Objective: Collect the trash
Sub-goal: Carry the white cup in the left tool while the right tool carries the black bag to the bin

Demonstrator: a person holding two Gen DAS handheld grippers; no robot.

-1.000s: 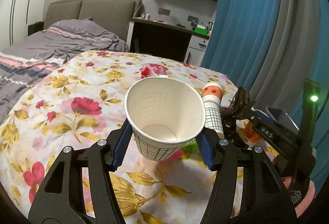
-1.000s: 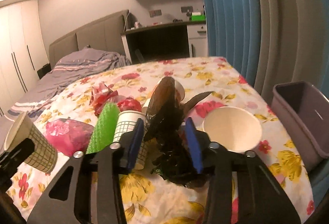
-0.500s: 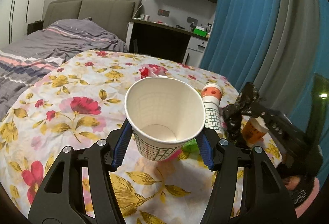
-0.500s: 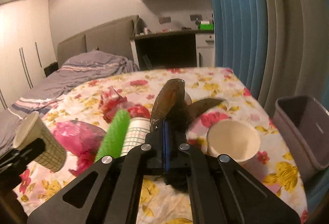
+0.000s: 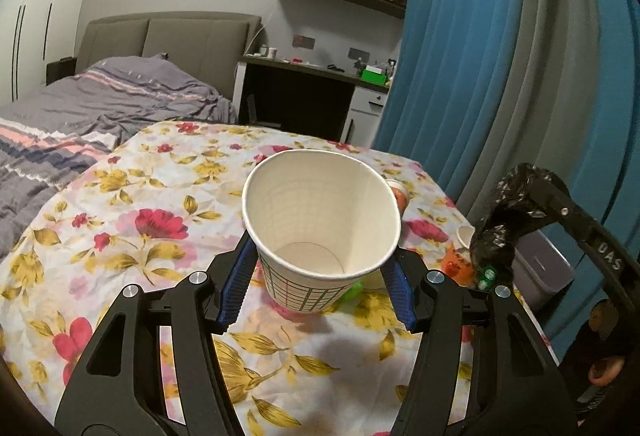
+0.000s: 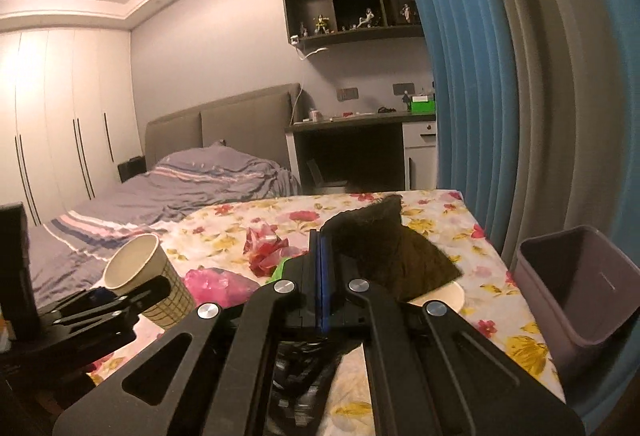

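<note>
1. Your left gripper [image 5: 320,292] is clamping a paper cup [image 5: 320,224] between its blue ribbed pads [image 5: 236,288]; the cup is a smooth white cone with a green grid printed outside, tilting mouth-forward and holding nothing.
2. Your right gripper [image 6: 320,276] is pinching its fingers fully together on a black bag [image 6: 384,248], a crinkled, glossy plastic film bunching above and below the tips.
3. Both pieces are hanging above the table [image 5: 132,220], which is wearing a soft floral cloth.
4. A grey plastic bin [image 6: 576,288], boxy with rounded corners, is sitting at the table's right edge, near the bag; its visible interior is showing no trash.
5. Crumpled red wrap [image 6: 264,248], a pink bag [image 6: 216,282] and another paper cup [image 6: 444,296] are lying on the cloth.
</note>
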